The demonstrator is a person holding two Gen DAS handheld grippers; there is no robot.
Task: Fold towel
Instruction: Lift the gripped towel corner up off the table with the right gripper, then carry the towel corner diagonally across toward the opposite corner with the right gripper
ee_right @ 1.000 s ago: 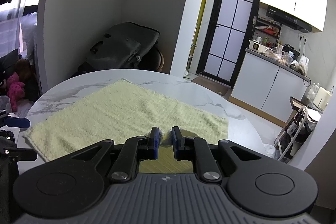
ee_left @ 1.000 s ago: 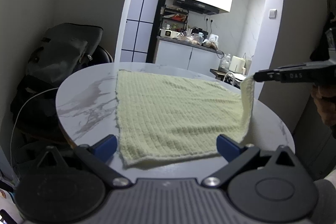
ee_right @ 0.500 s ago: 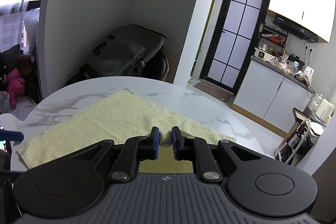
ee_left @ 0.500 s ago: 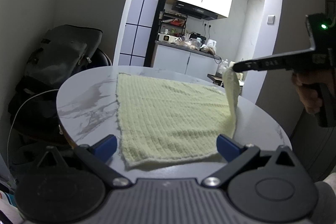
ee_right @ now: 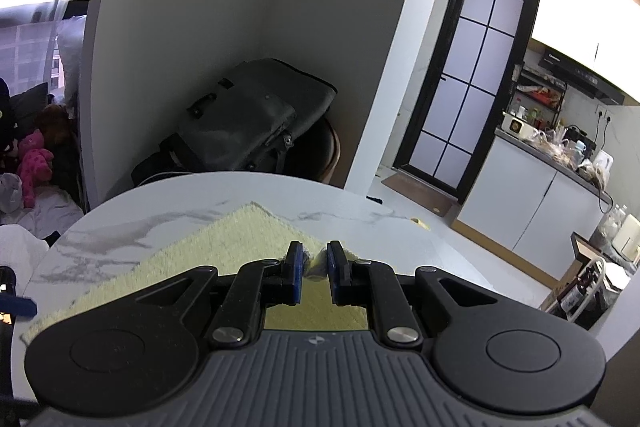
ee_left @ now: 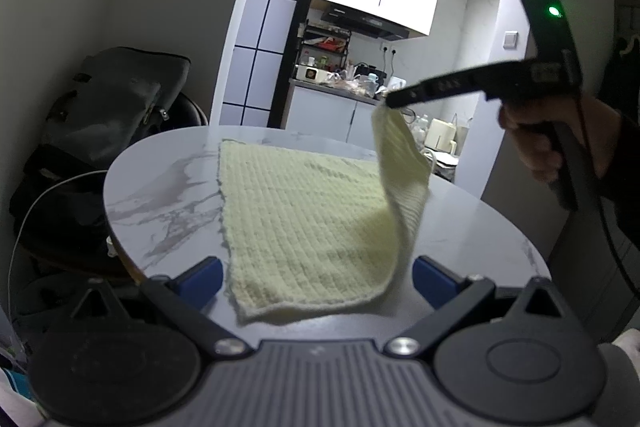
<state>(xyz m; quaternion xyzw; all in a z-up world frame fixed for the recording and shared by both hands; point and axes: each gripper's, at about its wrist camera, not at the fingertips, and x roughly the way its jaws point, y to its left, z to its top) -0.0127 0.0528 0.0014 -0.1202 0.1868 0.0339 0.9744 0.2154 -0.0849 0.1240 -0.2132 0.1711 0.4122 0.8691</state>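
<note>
A pale yellow waffle-weave towel [ee_left: 304, 219] lies spread on a round marble table [ee_left: 160, 195]. Its right side is lifted into the air, pinched at one corner [ee_left: 384, 115] by my right gripper [ee_left: 390, 103], which a hand holds high on the right. In the right wrist view that gripper [ee_right: 314, 267] is shut on the towel corner, with the towel [ee_right: 224, 247] sloping down to the table below. My left gripper [ee_left: 316, 273] stands open at the towel's near edge, one blue pad on each side, touching nothing.
A dark grey bag [ee_left: 116, 91] rests on a chair behind the table at the left. A white cable [ee_left: 36, 203] hangs beside it. A kitchen counter [ee_left: 340, 95] and glass door [ee_right: 472, 107] lie beyond. The table's near rim is just ahead of my left gripper.
My right gripper has risen and swung left over the table, carrying the towel corner so more of the right side hangs in the air. The left gripper has stayed put.
</note>
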